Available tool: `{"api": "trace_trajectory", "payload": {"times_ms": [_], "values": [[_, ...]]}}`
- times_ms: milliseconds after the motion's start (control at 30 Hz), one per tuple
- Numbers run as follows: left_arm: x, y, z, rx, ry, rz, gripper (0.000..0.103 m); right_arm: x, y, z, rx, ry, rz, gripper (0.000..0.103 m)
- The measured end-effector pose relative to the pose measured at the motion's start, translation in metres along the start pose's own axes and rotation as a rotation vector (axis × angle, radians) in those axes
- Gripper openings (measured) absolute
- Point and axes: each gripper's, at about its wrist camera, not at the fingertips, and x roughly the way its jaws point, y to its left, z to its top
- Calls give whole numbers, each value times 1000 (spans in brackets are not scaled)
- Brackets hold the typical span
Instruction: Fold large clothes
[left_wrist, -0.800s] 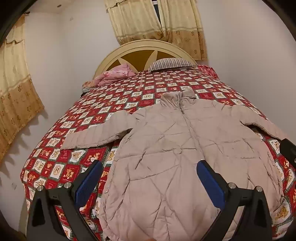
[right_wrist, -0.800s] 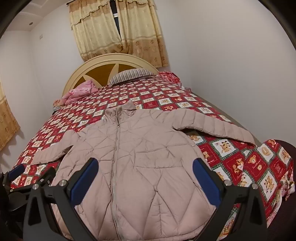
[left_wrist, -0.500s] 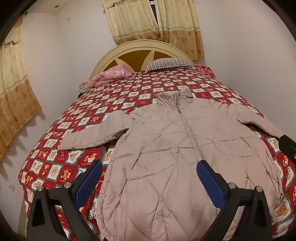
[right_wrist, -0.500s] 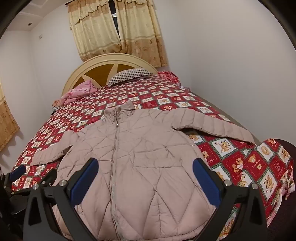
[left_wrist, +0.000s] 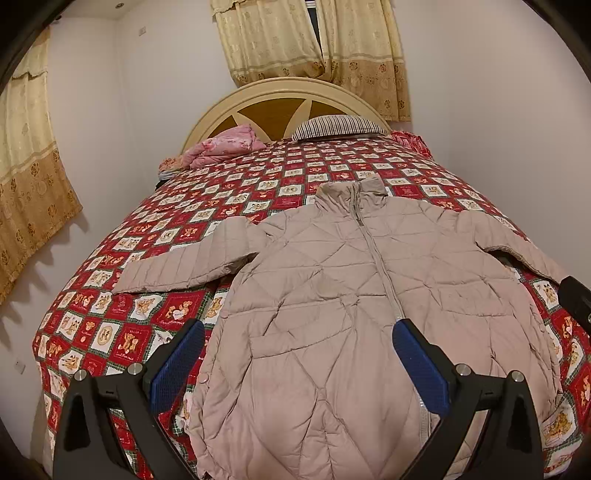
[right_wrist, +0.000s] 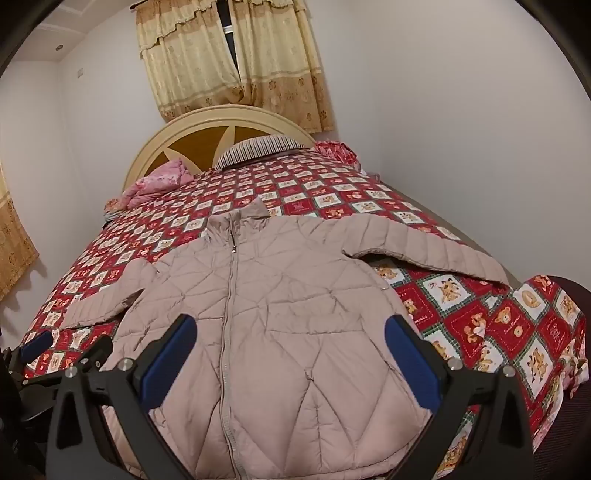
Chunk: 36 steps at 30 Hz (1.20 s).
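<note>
A beige quilted puffer jacket (left_wrist: 351, 295) lies flat, zipped, front up on the bed, collar toward the headboard, both sleeves spread outward. It also shows in the right wrist view (right_wrist: 280, 317). My left gripper (left_wrist: 297, 363) is open and empty, held above the jacket's lower left part. My right gripper (right_wrist: 290, 360) is open and empty, above the jacket's lower hem. The left gripper (right_wrist: 37, 341) also shows at the left edge of the right wrist view.
The bed has a red checked bear-print cover (left_wrist: 122, 332) and a cream headboard (left_wrist: 288, 96). A striped pillow (left_wrist: 336, 125) and pink bedding (left_wrist: 225, 146) lie at the head. Walls stand close on both sides; curtains (left_wrist: 310, 44) hang behind.
Both grippers have drifted slightly; the left view has shifted a little so the jacket sits more to the right. The jacket has not moved and both grippers stay open.
</note>
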Motion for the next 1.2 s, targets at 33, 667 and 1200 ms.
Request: {"api": "trace_trajectory", "payload": {"times_ms": [33,667,1200], "values": [[0,-2,-1,4,0,2,102,1,0,0,-2,1,-1,103],[2,0,-4,-8,6,-4,102,3,0,-2,1,5,1,103],[3,1,-6,-15,10,-6,102,4,-1,-3,4,9,2,103]]}}
